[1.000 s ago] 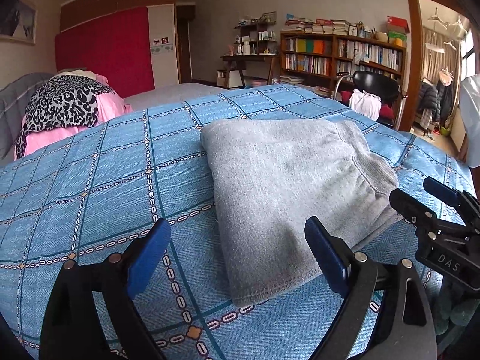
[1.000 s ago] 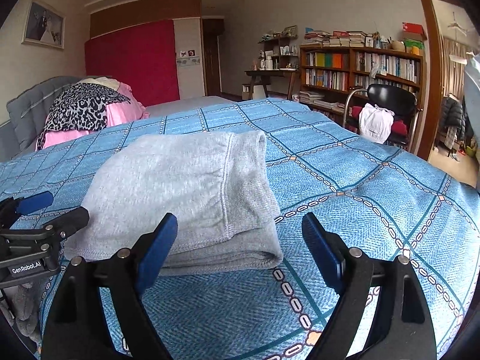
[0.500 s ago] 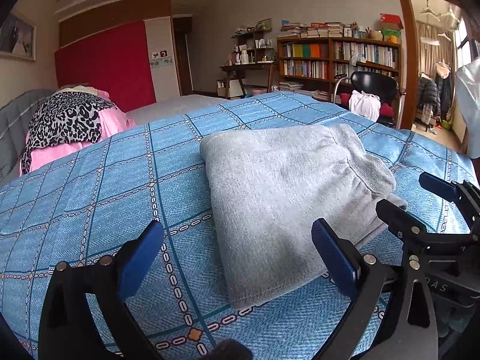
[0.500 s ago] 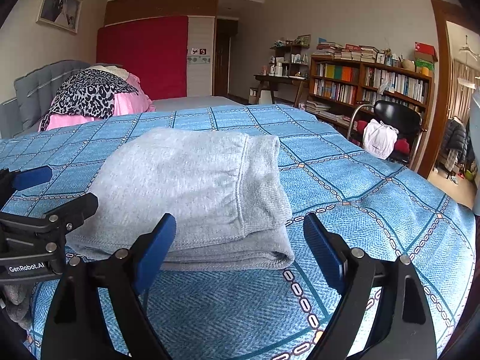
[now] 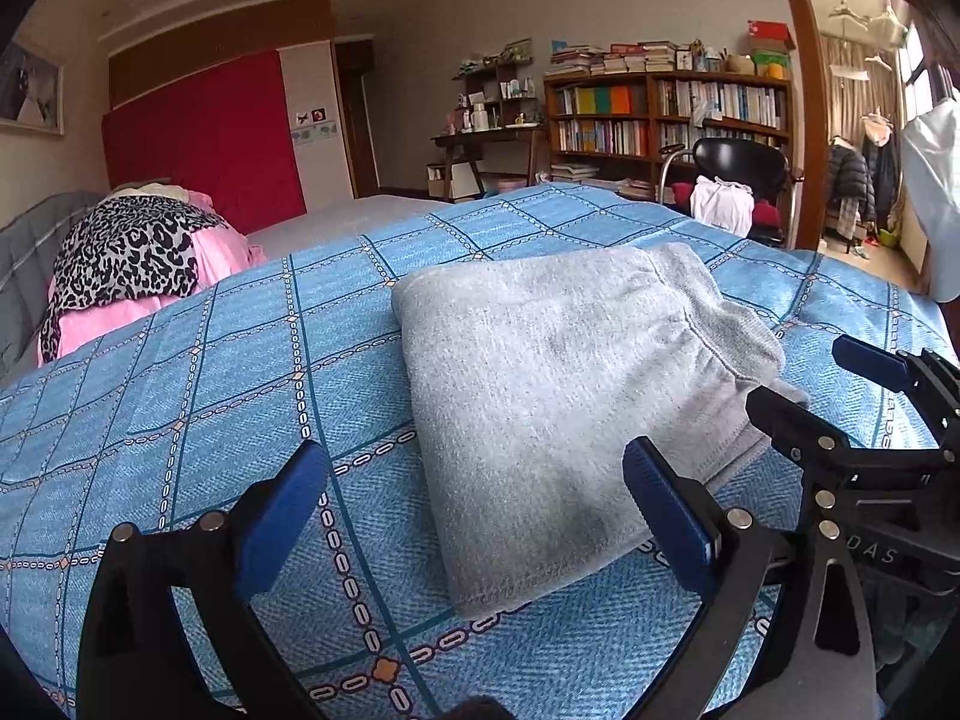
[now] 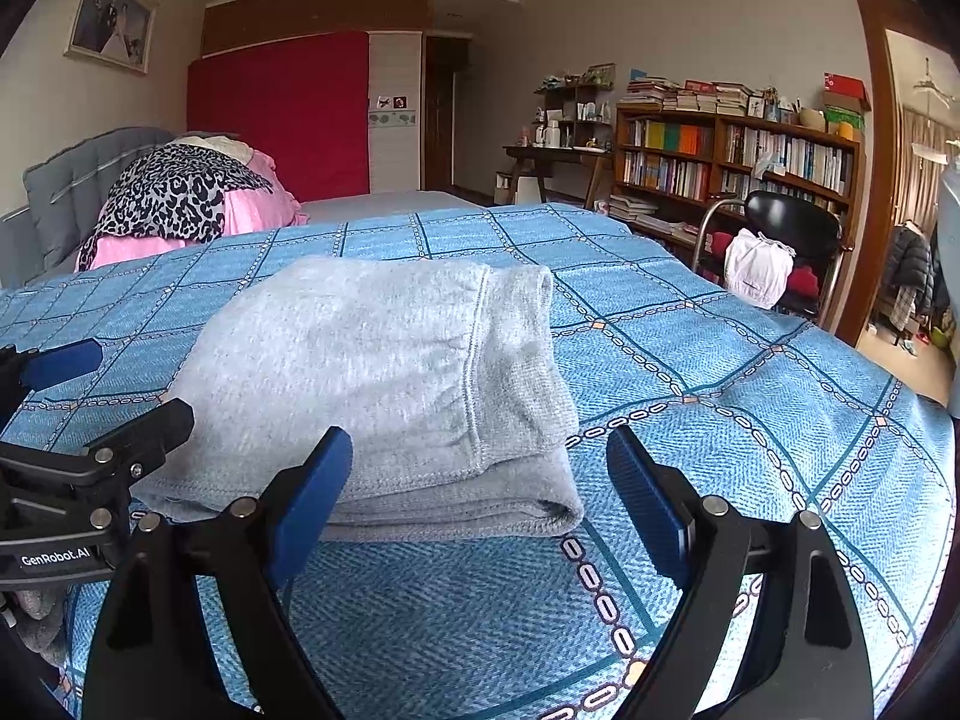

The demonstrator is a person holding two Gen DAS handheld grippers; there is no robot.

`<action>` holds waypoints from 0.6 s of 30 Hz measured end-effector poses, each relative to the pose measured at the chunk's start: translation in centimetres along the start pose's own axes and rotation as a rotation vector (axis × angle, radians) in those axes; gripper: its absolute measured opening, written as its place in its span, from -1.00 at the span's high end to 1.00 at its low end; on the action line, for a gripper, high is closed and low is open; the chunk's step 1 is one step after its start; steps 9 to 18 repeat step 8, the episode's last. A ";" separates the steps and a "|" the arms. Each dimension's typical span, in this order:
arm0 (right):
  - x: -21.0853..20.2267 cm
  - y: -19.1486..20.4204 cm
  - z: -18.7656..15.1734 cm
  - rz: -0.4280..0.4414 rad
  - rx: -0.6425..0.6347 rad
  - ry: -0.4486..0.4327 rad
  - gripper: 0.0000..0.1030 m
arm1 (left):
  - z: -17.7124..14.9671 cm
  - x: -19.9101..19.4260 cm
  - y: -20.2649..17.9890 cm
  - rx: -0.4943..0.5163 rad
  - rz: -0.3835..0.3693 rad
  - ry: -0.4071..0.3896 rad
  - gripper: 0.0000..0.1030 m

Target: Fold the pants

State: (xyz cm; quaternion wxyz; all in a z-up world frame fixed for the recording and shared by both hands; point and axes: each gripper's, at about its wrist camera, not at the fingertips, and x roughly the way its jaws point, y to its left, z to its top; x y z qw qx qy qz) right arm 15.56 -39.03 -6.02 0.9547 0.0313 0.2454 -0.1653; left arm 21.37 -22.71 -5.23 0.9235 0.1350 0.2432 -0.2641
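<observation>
Left wrist view: grey pants (image 5: 564, 396) sit folded in a compact stack mid-frame on the blue checked bedspread (image 5: 228, 372), looks basically done.

Both the left gripper (image 5: 474, 510) and right gripper (image 6: 480, 486) have jaws spread wide, holding nothing, parked just short of the near edge. My worry: nudge forward and a fingertip could snag that loose waistband flap at right and flip the fold open. Plenty of bare bedspread left and right to move around, though the bed drops off at far right toward the chair (image 6: 786, 234).

"GenRobot.AI": white lettering on left gripper (image 6: 90, 402) body. "DAS": partial lettering on right gripper (image 5: 840, 384) body.
</observation>
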 end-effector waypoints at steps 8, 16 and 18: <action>0.0 -0.4 0.0 0.003 0.019 0.008 -0.71 | 0.0 0.6 0.4 -0.017 0.009 0.027 -0.90; 0.0 -0.4 0.0 0.003 0.019 0.008 -0.71 | 0.0 0.6 0.4 -0.017 0.009 0.027 -0.90; 0.0 -0.4 0.0 0.003 0.019 0.008 -0.71 | 0.0 0.6 0.4 -0.017 0.009 0.027 -0.90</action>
